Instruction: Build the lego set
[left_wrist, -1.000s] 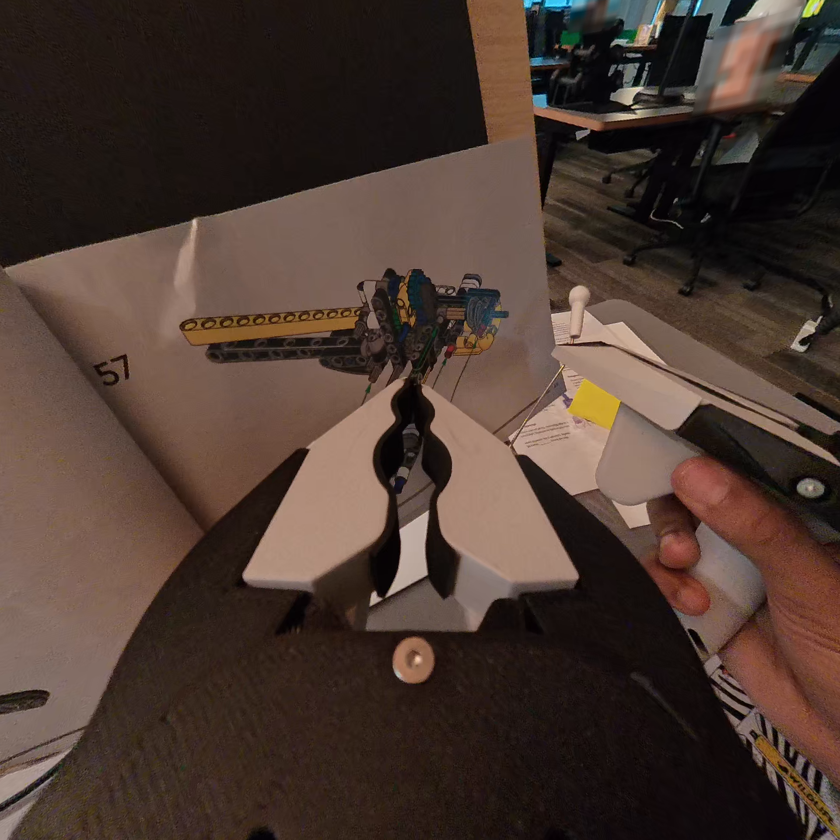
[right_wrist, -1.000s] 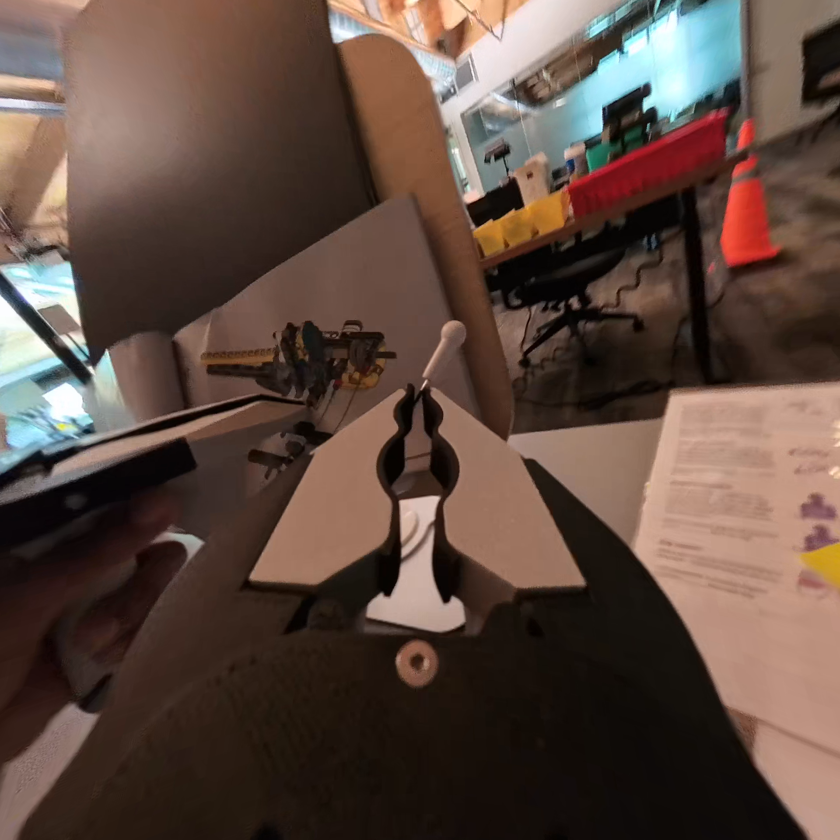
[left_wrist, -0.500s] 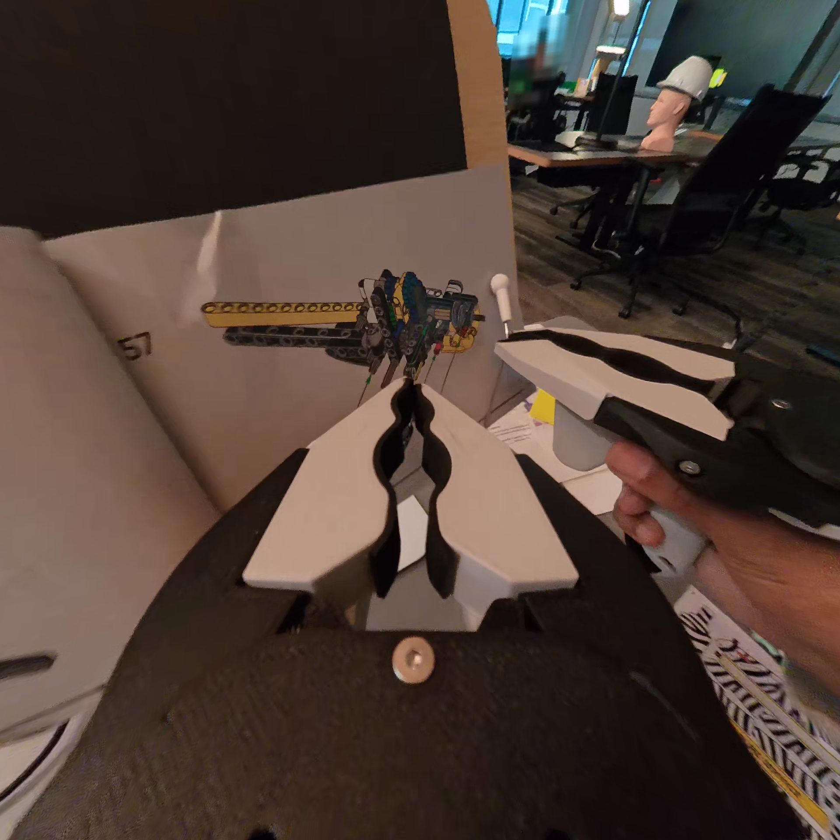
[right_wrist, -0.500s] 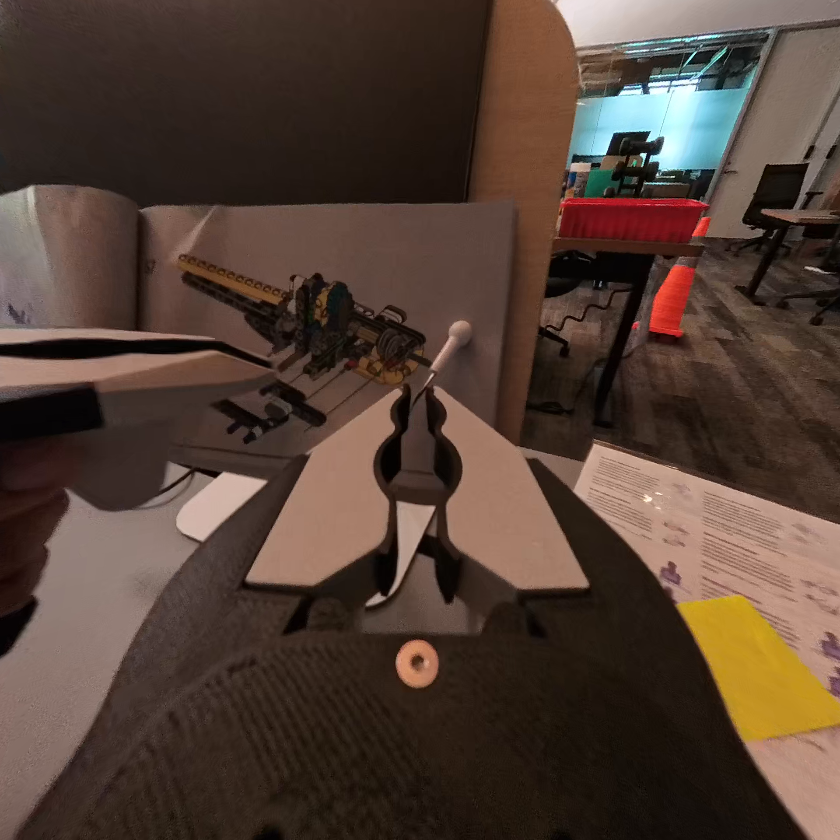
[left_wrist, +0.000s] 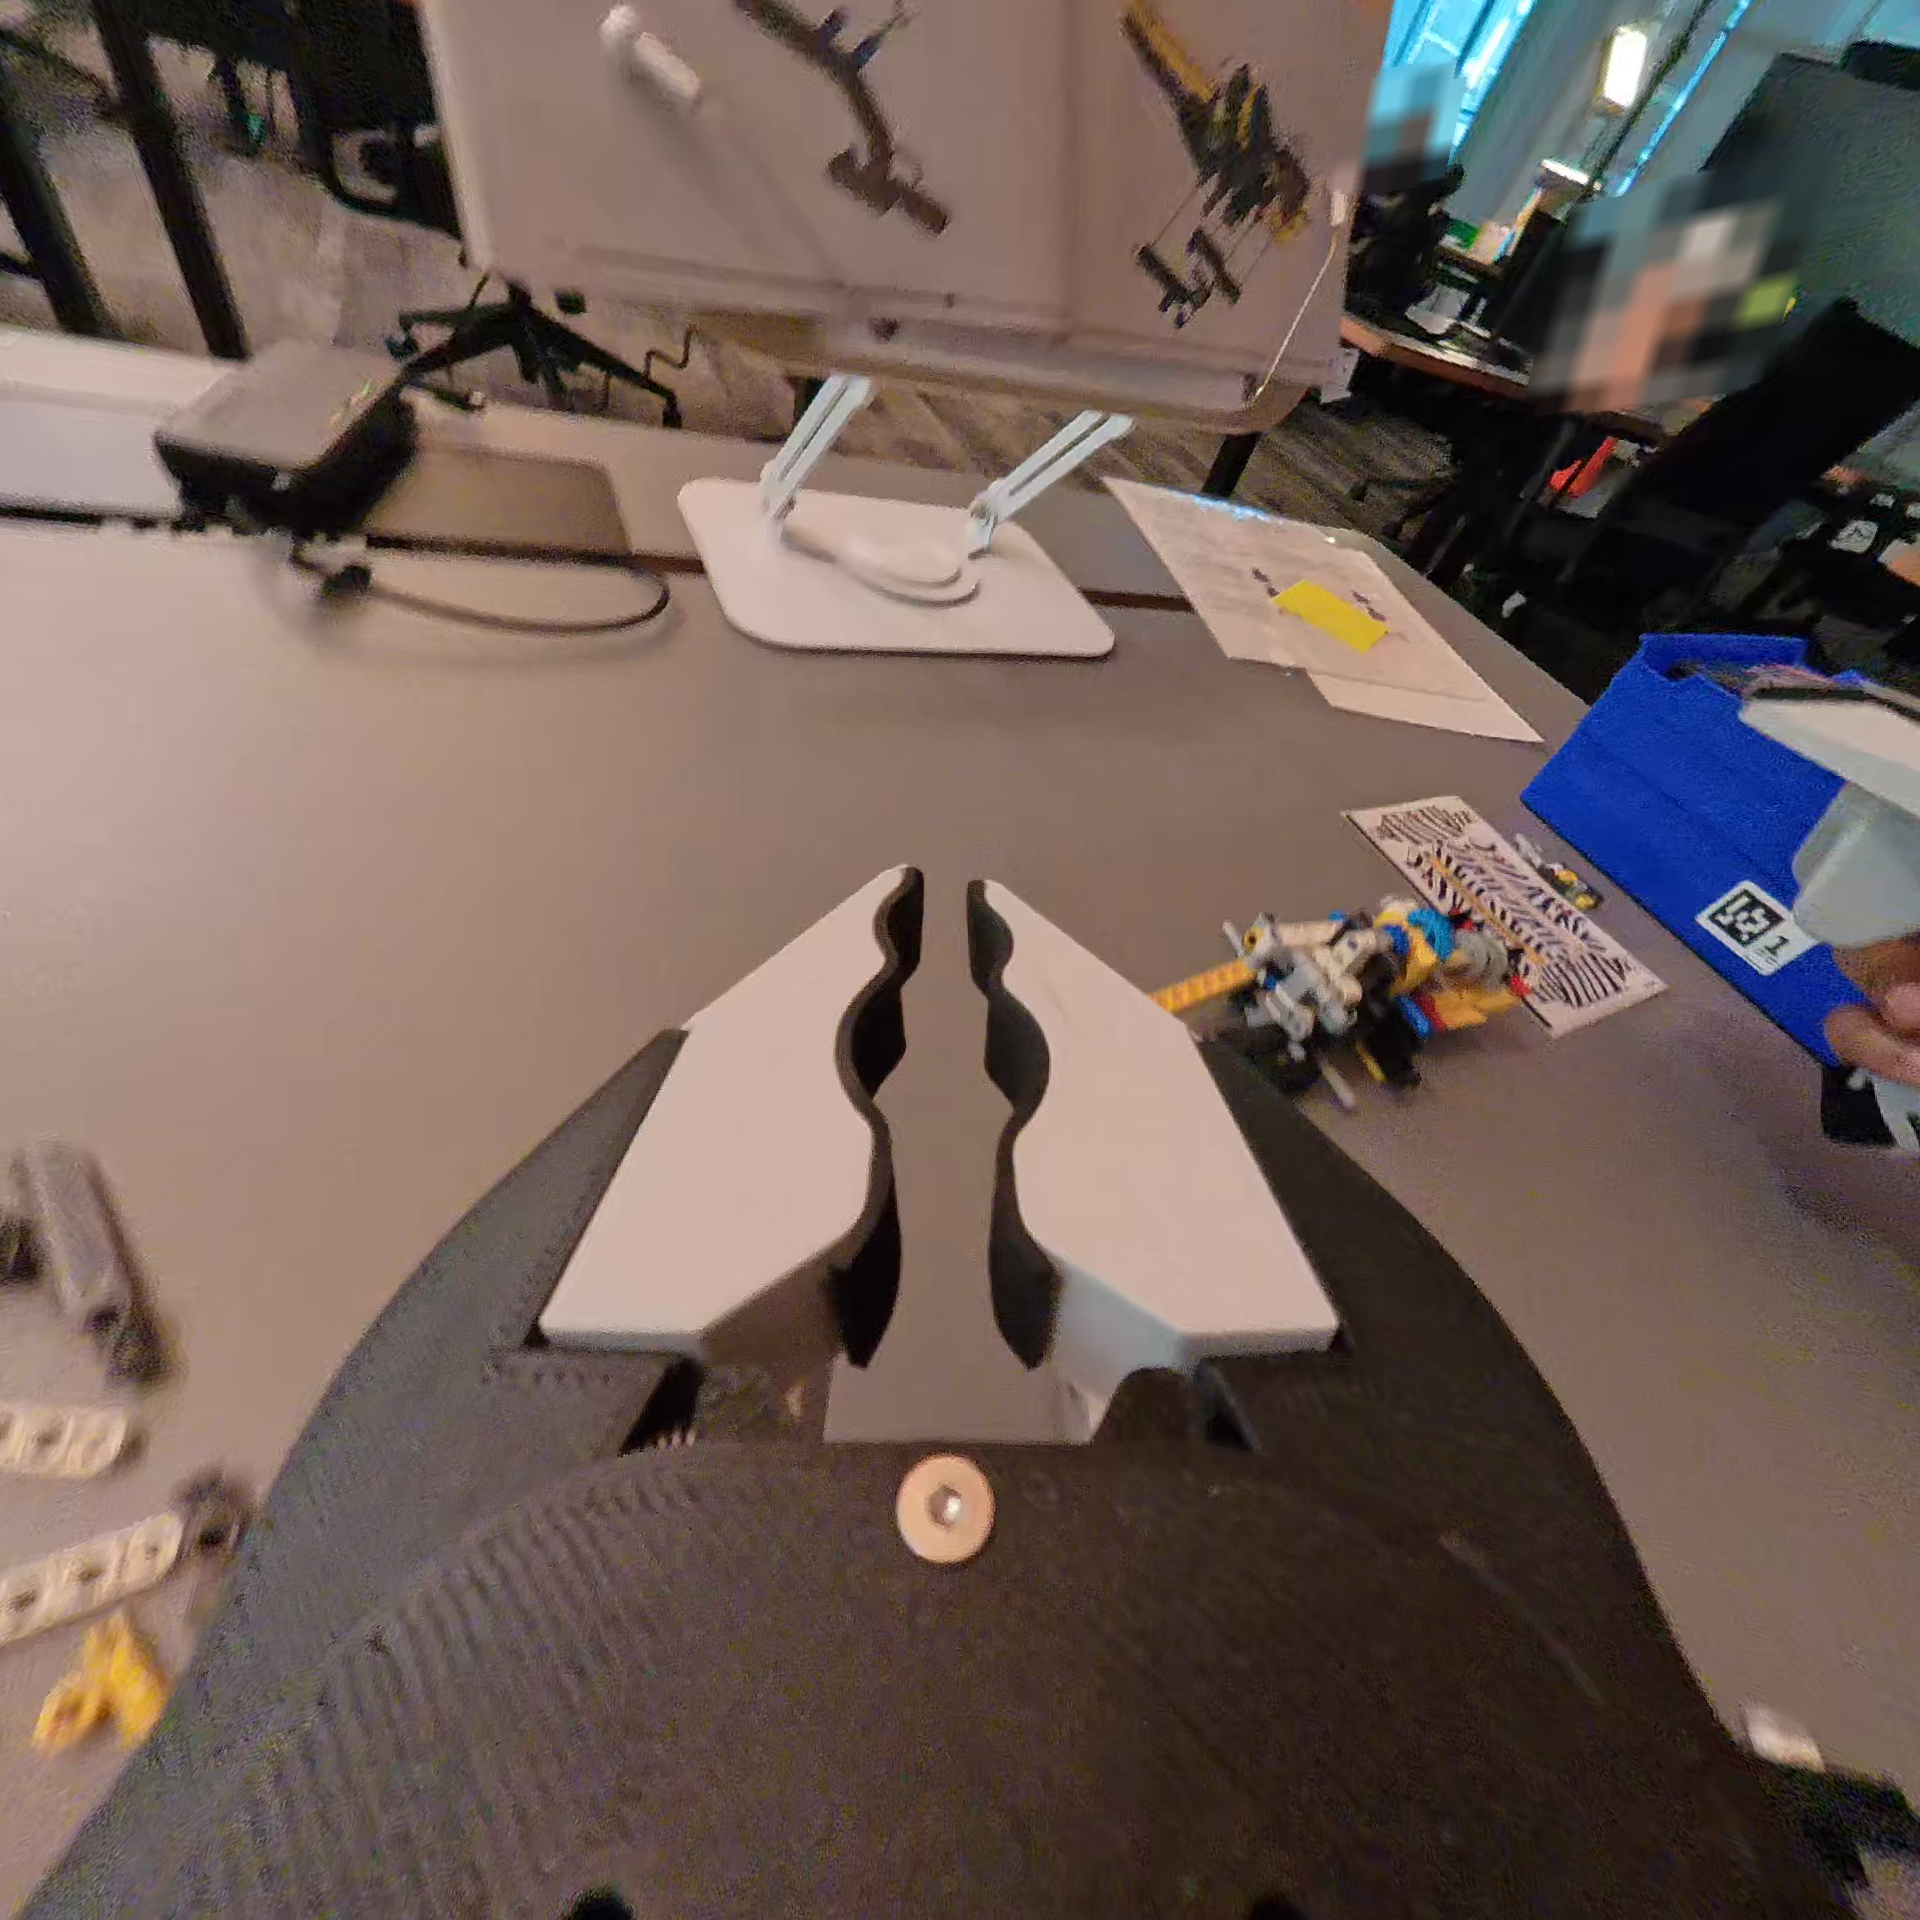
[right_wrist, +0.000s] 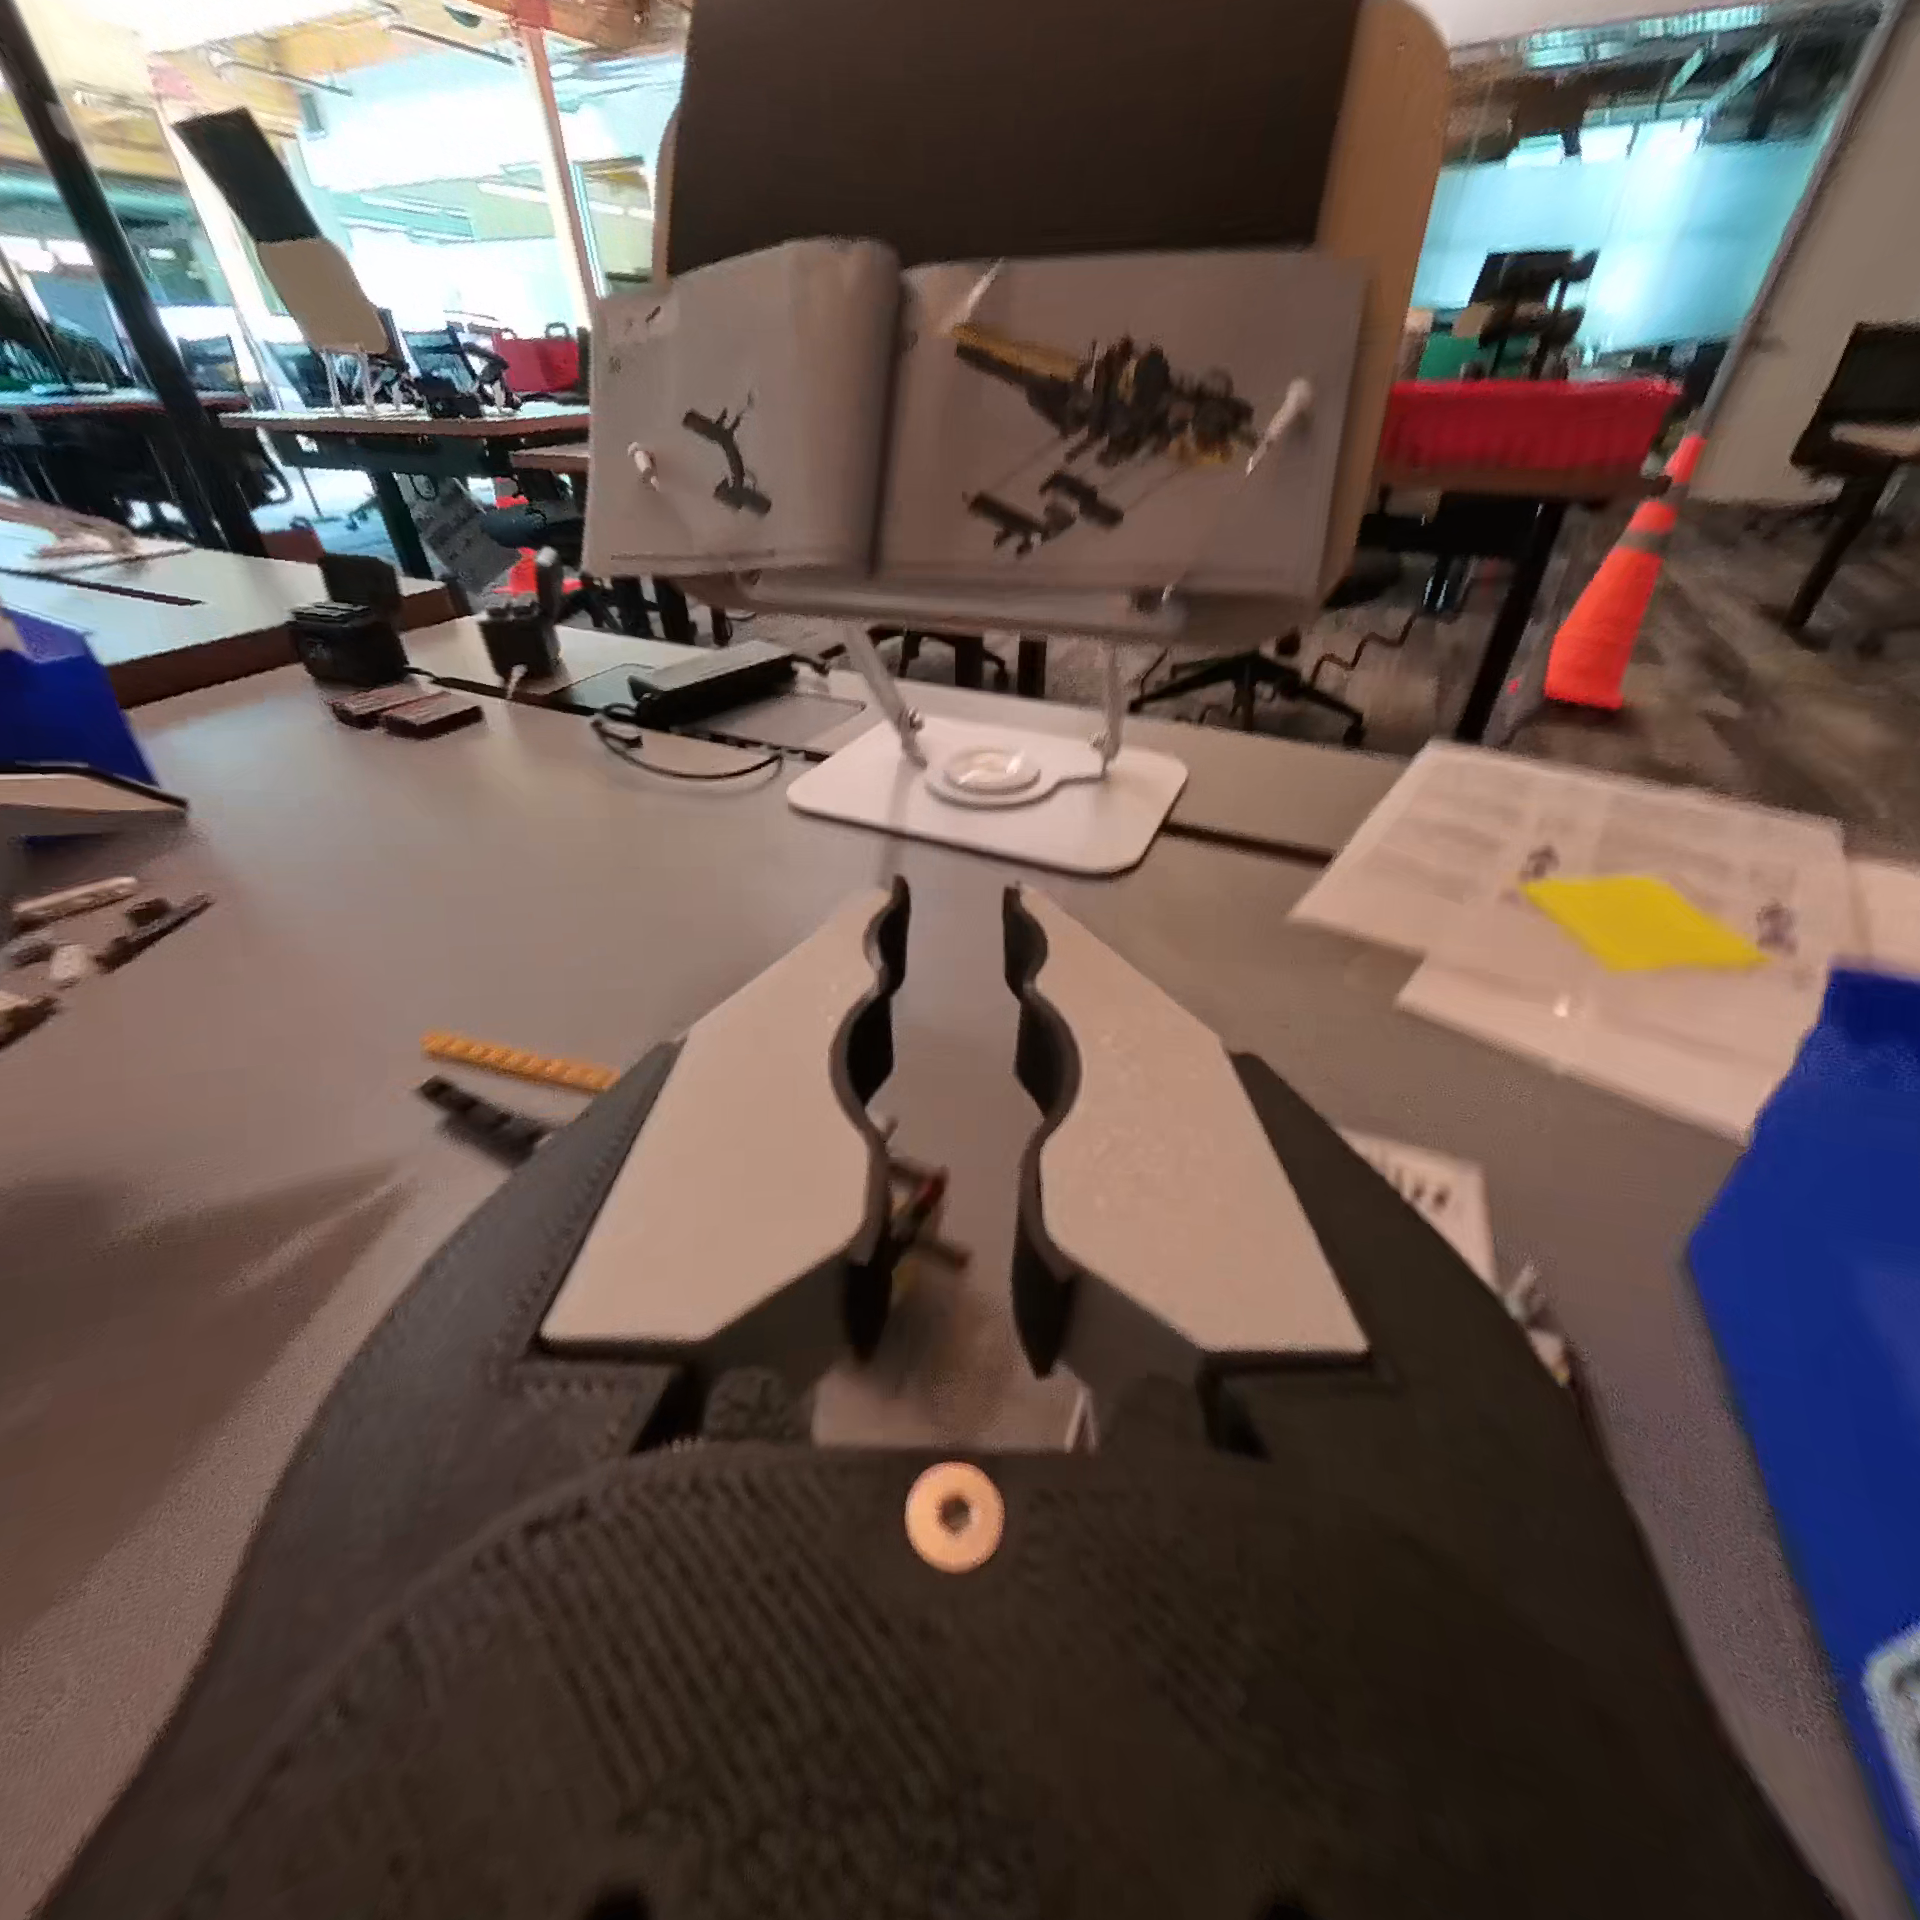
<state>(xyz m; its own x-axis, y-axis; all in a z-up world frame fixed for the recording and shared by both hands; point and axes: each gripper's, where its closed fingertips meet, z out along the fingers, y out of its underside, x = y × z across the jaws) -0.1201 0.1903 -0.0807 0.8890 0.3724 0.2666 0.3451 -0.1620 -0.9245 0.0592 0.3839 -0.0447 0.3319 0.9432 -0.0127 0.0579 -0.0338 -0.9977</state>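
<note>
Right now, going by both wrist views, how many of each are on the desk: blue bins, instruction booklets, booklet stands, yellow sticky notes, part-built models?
Blue bins: 2
Open instruction booklet: 1
White booklet stand: 1
Yellow sticky note: 1
Part-built lego model: 1
Total: 6

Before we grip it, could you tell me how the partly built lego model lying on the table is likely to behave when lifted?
The lego model looks lumpy, with thin rods sticking out, so it may snag or shed parts. Its long yellow beam suggests it would tilt if gripped at one end.

Left tongs (left_wrist: 943, 881) parted; right tongs (right_wrist: 953, 894) parted.
</note>
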